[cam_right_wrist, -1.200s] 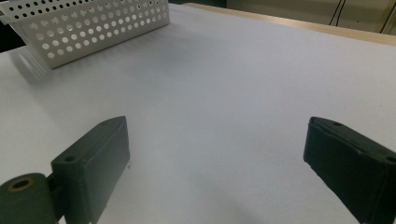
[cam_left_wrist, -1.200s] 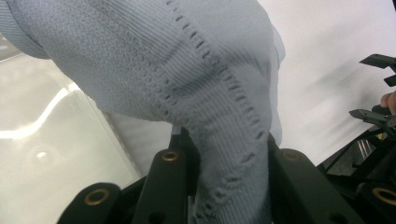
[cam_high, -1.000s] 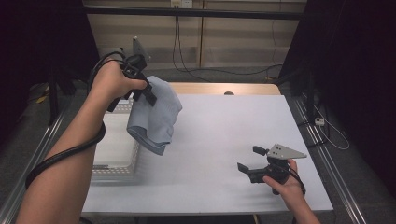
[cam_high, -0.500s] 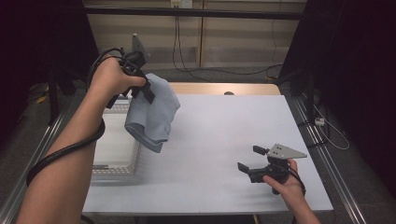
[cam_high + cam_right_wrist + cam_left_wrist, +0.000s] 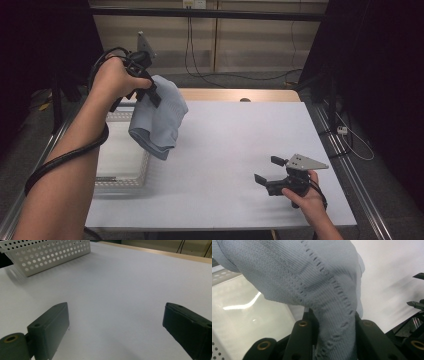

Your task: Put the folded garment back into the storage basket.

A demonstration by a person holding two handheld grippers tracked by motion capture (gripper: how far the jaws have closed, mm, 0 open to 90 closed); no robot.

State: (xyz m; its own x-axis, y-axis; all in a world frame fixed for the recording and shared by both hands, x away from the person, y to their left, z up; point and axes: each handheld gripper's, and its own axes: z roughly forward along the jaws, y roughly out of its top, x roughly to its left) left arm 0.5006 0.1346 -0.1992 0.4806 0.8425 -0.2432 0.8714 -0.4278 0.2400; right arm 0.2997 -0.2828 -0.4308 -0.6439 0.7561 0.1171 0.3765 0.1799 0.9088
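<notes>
You see a white table (image 5: 225, 150), cables (image 5: 210, 75) on the floor behind it, and a wooden board (image 5: 240, 94) at its far edge.

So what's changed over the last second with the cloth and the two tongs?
Very little. The left tongs have drifted slightly toward the basket, clamped on the blue-grey cloth throughout, hanging above the table. The right tongs stayed open and in place.
</notes>
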